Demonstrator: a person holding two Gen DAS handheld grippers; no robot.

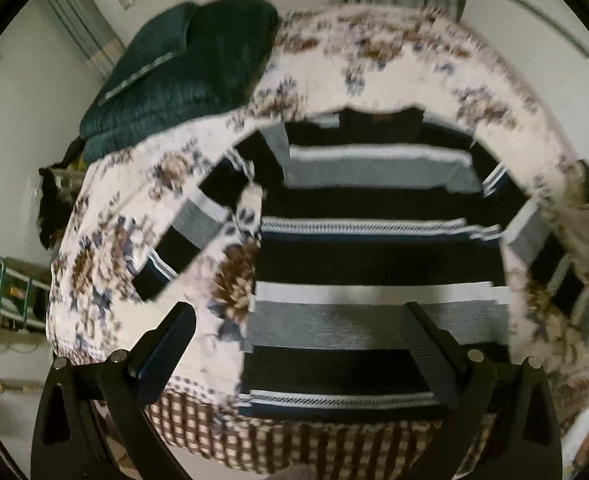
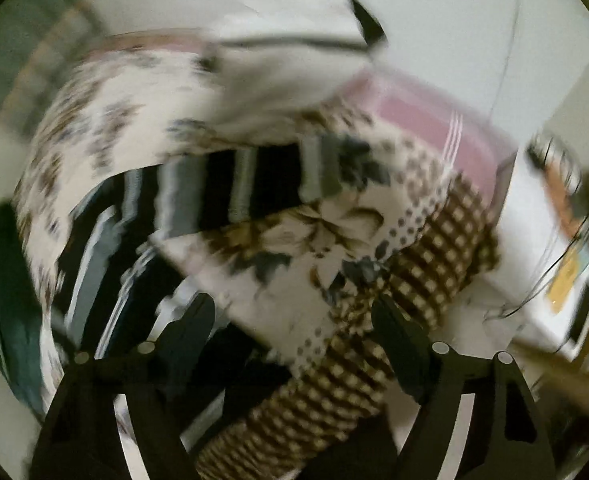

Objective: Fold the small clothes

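A small striped sweater [image 1: 374,240], black, grey and white, lies flat on the floral bedspread [image 1: 106,248], collar at the far side, sleeves spread out. My left gripper [image 1: 298,316] is open above its lower hem, holding nothing. In the blurred right wrist view the sweater [image 2: 142,216] is at the left, with one sleeve [image 2: 254,184] reaching across the bed. My right gripper [image 2: 294,312] is open over the bed's near corner, beside the sleeve, holding nothing.
A dark green folded quilt [image 1: 182,68] lies at the bed's far left. A brown checked border [image 2: 426,248] runs along the bed edge. A white pillow [image 2: 290,76] and pink sheet [image 2: 422,120] lie at the far end. A white appliance [image 2: 554,276] stands to the right.
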